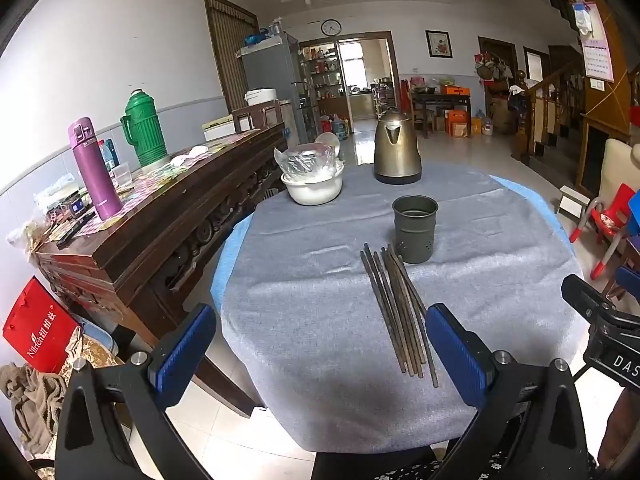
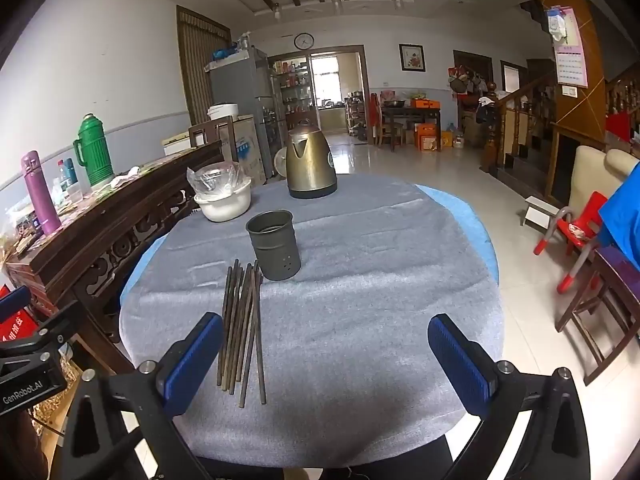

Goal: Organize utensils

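Blue pads nearest in each view, spread wide with nothing between: left hand-held gripper [image 1: 320,348] poised over the near edge of the table [image 1: 304,280], right hand-held gripper [image 2: 326,354] likewise over the near edge [image 2: 360,320]; both tilted down toward the grey cloth; neither touching anything.

Just beyond the pads, chopsticks [image 1: 396,312] lying flat on the cloth in a loose bundle, long axis running from the near edge away toward the middle of the table; near ends fanned slightly apart, far ends drawn closer together and pointing at the holder; in the left view beside the right-hand pad, in the right view [image 2: 242,328] beside the left-hand pad.

Right behind the far tips, metal utensil holder [image 1: 415,229] standing upright, mouth open upward, small holes low in its wall; seen too in the right view [image 2: 273,245]; whether the tips touch its base, cannot tell.

Farther back, white bowl [image 1: 314,190] topped with clear plastic wrap, toward the left; brass-coloured electric kettle [image 1: 396,152] at the far edge, spout facing the camera.

Off the table to the left, dark wooden sideboard [image 1: 160,216] carrying a purple flask [image 1: 94,170] and a green thermos [image 1: 144,128].
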